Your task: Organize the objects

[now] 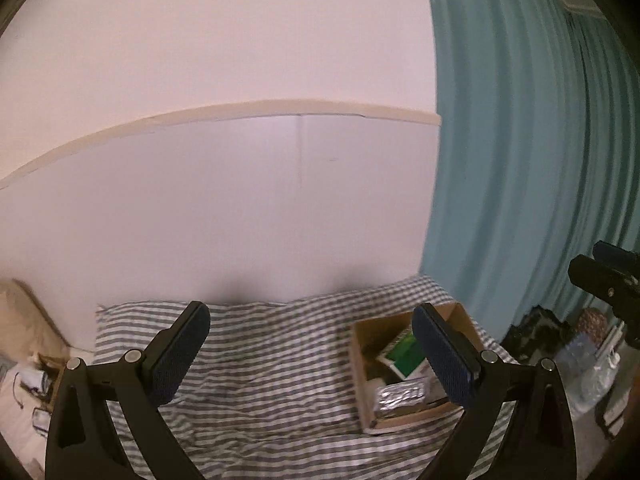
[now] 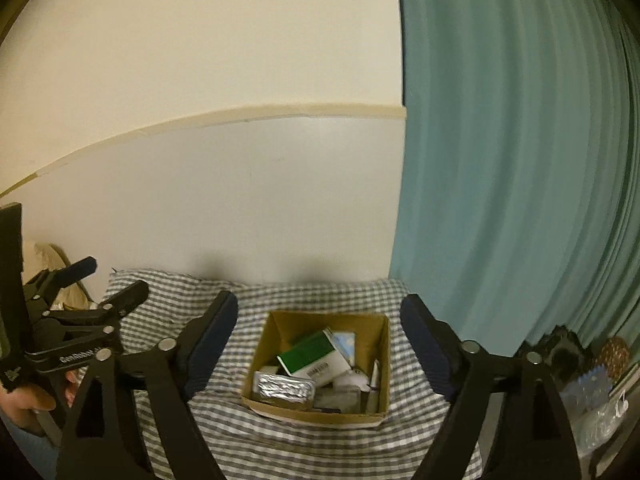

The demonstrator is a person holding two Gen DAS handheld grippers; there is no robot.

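Note:
An open cardboard box (image 2: pixel 280 328) sits on a grey-and-white striped cloth (image 2: pixel 280 440). It holds a green-and-white carton (image 2: pixel 312 356), a foil blister pack (image 2: pixel 284 386) and several small items. My right gripper (image 2: pixel 318 344) is open and empty, held above the box. My left gripper (image 1: pixel 312 352) is open and empty over the cloth, left of the box (image 1: pixel 362 380); it also shows in the right wrist view (image 2: pixel 114 282). The green carton (image 1: pixel 404 356) and foil pack (image 1: pixel 400 394) show in the left wrist view too.
A plain wall (image 2: pixel 240 200) stands behind the cloth. A teal curtain (image 2: pixel 500 200) hangs at the right. Bags and clutter (image 2: pixel 592 380) lie low at the right. Beige fabric and cables (image 1: pixel 28 360) lie at the left.

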